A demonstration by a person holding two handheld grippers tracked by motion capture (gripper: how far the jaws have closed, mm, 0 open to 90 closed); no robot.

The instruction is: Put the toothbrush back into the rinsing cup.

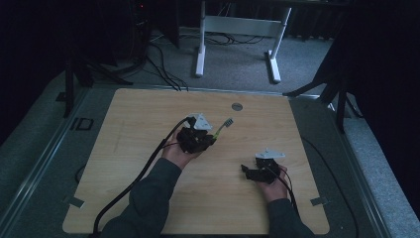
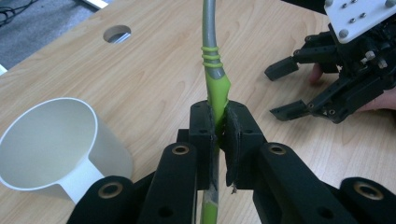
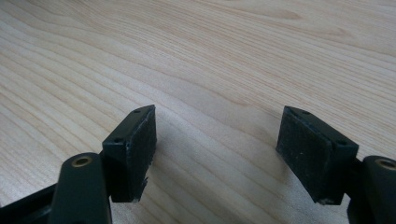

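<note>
My left gripper (image 1: pixel 210 139) is shut on a green and grey toothbrush (image 1: pixel 223 128) near the middle of the wooden table (image 1: pixel 148 114). Seen from the left gripper view, the pads (image 2: pixel 201 126) clamp the green handle of the toothbrush (image 2: pixel 212 60), whose grey neck runs forward and away. A white cup (image 2: pixel 51 140) with a handle stands on the table just left of that gripper. My right gripper (image 1: pixel 246 171) rests low at the front right, open, with bare wood between its jaws (image 3: pixel 217 135). That same right gripper (image 2: pixel 281 91) also appears across the table.
A round cable hole (image 1: pixel 237 106) sits near the table's far edge. Beyond the table, on the grey carpet, are the white legs of a desk (image 1: pixel 199 54), loose cables and dark stand legs (image 1: pixel 341 99). Cables trail from both grippers toward the front edge.
</note>
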